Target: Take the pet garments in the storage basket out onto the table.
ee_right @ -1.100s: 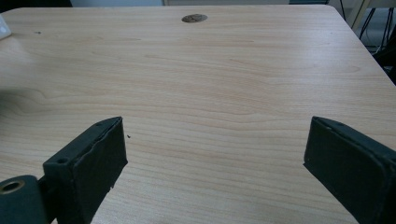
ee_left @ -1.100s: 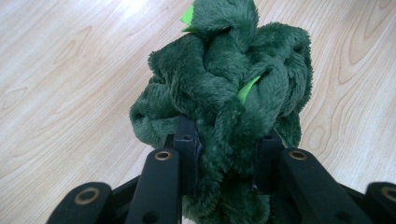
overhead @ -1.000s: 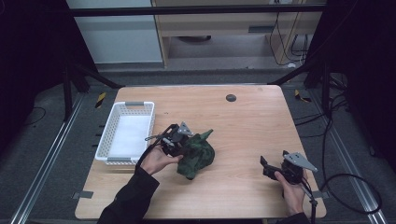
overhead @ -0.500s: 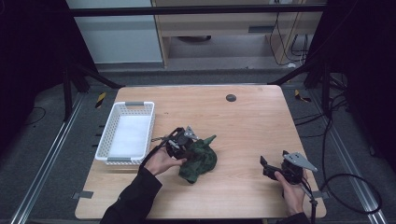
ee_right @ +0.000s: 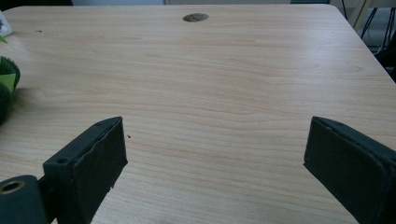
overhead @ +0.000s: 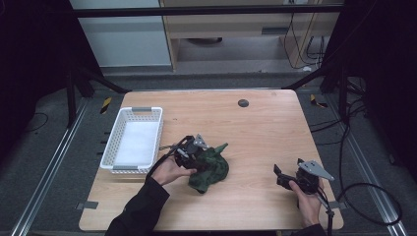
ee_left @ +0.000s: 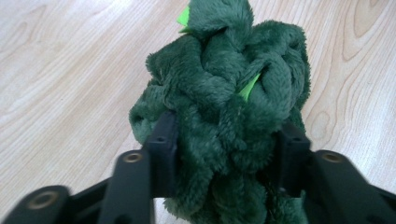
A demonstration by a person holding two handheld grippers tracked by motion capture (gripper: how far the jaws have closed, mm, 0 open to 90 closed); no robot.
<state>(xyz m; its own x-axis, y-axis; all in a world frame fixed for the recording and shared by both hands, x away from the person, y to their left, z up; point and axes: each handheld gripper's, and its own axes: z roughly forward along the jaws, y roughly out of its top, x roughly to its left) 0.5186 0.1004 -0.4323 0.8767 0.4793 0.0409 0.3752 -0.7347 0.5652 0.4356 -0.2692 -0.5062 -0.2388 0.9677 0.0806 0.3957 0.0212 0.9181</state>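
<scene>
A dark green plush toy [overhead: 212, 168] with light green tabs lies bunched on the wooden table [overhead: 255, 132], left of centre. My left gripper [overhead: 195, 156] is shut on the plush toy [ee_left: 224, 88], and its two black jaws press into the fur from both sides [ee_left: 224, 144]. A hand in a dark sleeve holds that gripper. Near the front right edge of the table, my right gripper [overhead: 278, 175] rests low and open. Between its jaws [ee_right: 215, 154] there is only bare wood. The plush toy's edge [ee_right: 6, 88] shows at the left of the right gripper view.
A white slotted basket [overhead: 133, 111] with a white liner stands at the table's left side, close behind the left hand. A small dark round disc [overhead: 243, 103] is set into the far middle of the table [ee_right: 195, 17]. Cables trail off the right edge.
The left gripper has edged slightly to the right with the plush toy bunched in its jaws. The right gripper has stayed where it was.
</scene>
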